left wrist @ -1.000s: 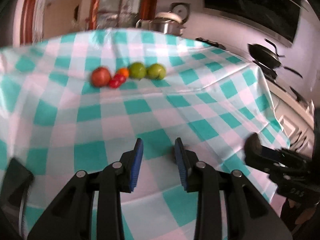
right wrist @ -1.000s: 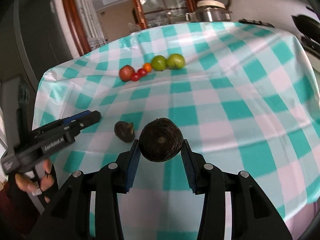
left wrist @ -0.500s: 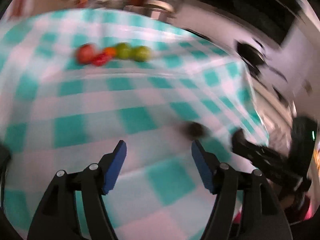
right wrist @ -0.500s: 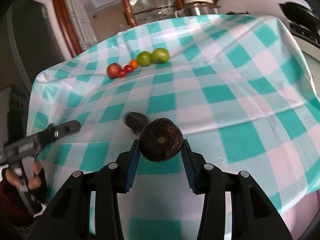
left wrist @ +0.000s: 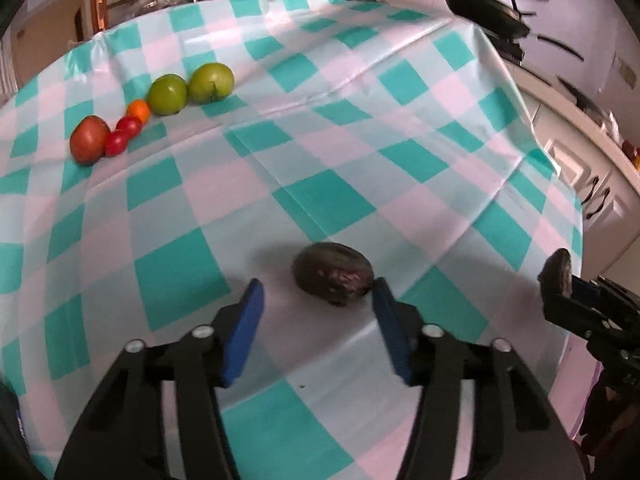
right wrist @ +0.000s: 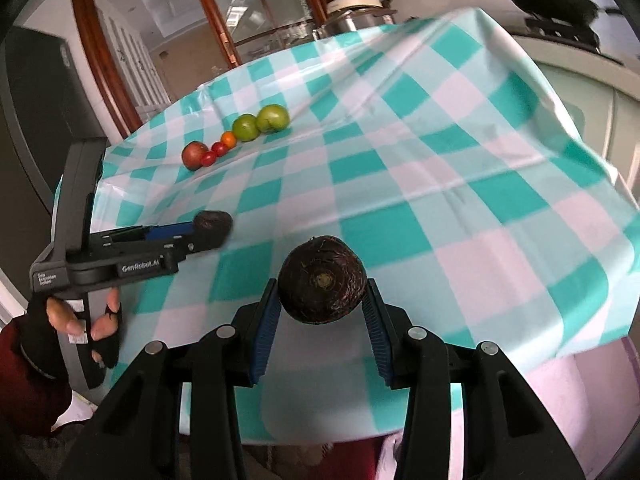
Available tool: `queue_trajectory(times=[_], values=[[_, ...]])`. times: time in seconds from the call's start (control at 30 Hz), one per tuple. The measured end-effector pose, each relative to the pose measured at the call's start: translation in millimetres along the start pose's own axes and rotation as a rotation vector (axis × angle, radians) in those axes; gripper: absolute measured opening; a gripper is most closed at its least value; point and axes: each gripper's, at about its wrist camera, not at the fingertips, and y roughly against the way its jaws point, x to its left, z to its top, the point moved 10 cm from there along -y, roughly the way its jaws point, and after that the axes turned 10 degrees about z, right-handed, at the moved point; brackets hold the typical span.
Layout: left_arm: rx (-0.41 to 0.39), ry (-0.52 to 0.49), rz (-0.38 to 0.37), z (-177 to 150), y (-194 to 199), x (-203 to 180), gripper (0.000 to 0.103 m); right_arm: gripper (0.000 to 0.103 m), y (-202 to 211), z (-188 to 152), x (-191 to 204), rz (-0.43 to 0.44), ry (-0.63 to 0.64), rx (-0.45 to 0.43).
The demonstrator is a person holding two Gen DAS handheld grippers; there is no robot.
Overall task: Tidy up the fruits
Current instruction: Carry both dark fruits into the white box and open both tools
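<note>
A: Quick pass; risk first?

B: Left claw [left wrist: 316, 298] is spread wide over the tablecloth [left wrist: 340, 152]; the loose dark fruit [left wrist: 333, 273] lies off-centre between the pads, its right end touching or nearly touching the right pad [left wrist: 390, 328], with a wide gap to the left pad. My guess: closing from here makes the right pad shove it first; it's rounded and could roll or skid toward the far side instead of seating.

A: Fix?

B: Probably shift the claw right to centre it, then close; judgement only.

A: Right claw?

B: Right claw [right wrist: 319, 306] is pinching a second dark round fruit [right wrist: 322, 279]; both blue pads press its sides, stem scar facing the camera; it looks held above the cloth near the near edge. Risk there: only the near half sits between the pads, so a jolt could pop it out forward, and the table edge is close.

A: Where does it all go?

B: Row of fruit at far left: red tomato [left wrist: 89, 139], two small red ones [left wrist: 122, 133], a small orange one [left wrist: 138, 109], two green tomatoes [left wrist: 190, 86]; they touch or nearly touch in a line. Both dark fruits are well apart from that row, on the near side.

A: Collision risk?

B: In the right view the left claw [right wrist: 200, 226] sits left of the held fruit; the two are near but apart; moving both toward the row together could cross paths.

A: Anything unclear?

B: Actual contact at the right pad; can't tell.
</note>
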Motion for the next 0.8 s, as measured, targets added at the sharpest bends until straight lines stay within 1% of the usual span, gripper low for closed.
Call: queue_trajectory(times=[0.07, 0.27, 0.3, 0.33, 0.43, 0.53, 0.63, 0.67, 0.73, 0.77, 0.8], values=[[-0.001, -0.006, -0.002, 3, -1, -3, 0.053, 0.042, 3, -4, -6, 0.007, -0.014, -0.003], [0.001, -0.031, 0.033, 8, -5, -10, 0.053, 0.042, 24, -11, -15, 0.021, -0.028, -0.04], [-0.002, -0.038, 0.04, 8, -5, -11, 0.043, 0.042, 28, -12, -17, 0.021, -0.029, -0.05], [-0.006, -0.046, 0.046, 9, -5, -13, 0.041, 0.042, 32, -13, -18, 0.021, -0.028, -0.059], [-0.021, -0.053, 0.033, 10, 0, -23, 0.041, 0.042, 44, -14, -23, 0.012, -0.02, -0.087], [-0.057, -0.081, -0.017, 15, 18, -49, 0.041, 0.042, 59, -19, -34, -0.012, -0.027, -0.111], [-0.101, -0.141, -0.089, 19, 42, -89, 0.041, 0.042, 74, -28, -55, -0.055, -0.057, -0.121], [-0.115, -0.176, -0.128, 20, 52, -111, 0.041, 0.042, 79, -31, -64, -0.07, -0.073, -0.121], [-0.128, -0.221, -0.178, 17, 63, -140, 0.041, 0.042, 91, -44, -88, -0.12, -0.114, -0.118], [-0.13, -0.264, -0.221, 12, 70, -164, 0.041, 0.042, 96, -51, -101, -0.151, -0.131, -0.108], [-0.126, -0.292, -0.251, 8, 73, -180, 0.041, 0.042, 100, -58, -113, -0.18, -0.146, -0.093]])
